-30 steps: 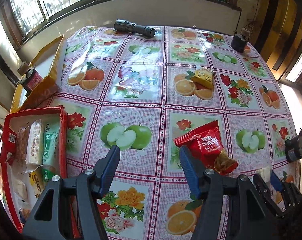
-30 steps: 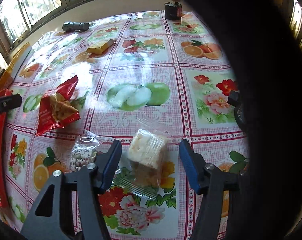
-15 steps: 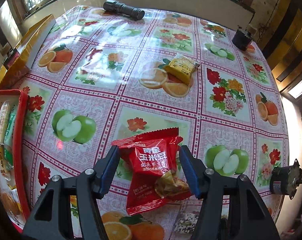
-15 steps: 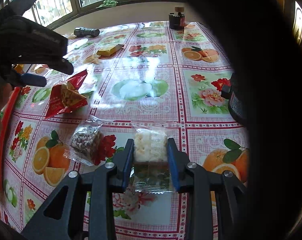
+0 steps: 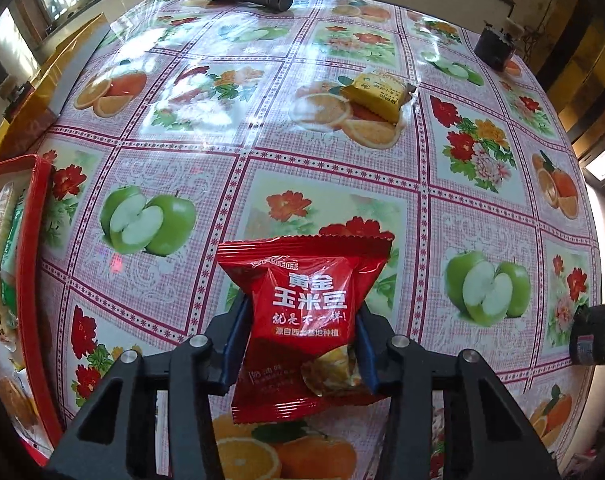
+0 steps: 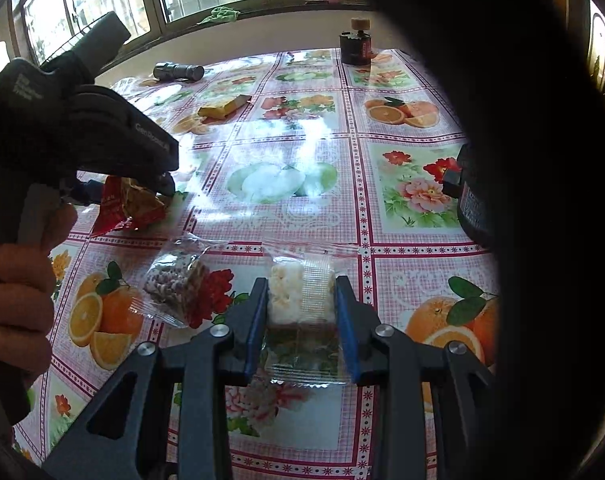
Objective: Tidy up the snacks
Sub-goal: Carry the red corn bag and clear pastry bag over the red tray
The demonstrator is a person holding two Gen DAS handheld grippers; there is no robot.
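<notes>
Four loose snacks on the fruit-print tablecloth [image 5: 206, 168]: one shiny red foil packet [image 5: 306, 320] with left gripper [image 5: 300, 344] just closing on it, one clear-wrapped rice cake [image 6: 300, 300] pinched by right gripper [image 6: 302, 320], one clear nut-bar packet [image 6: 178, 284], one yellow wrapped cake [image 5: 376, 92].

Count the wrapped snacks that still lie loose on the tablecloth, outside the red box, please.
4: a red packet between the left gripper fingers, a clear-wrapped white cake in the right gripper, a clear nut packet beside it, a yellow packet farther off. Others may be hidden.
</notes>
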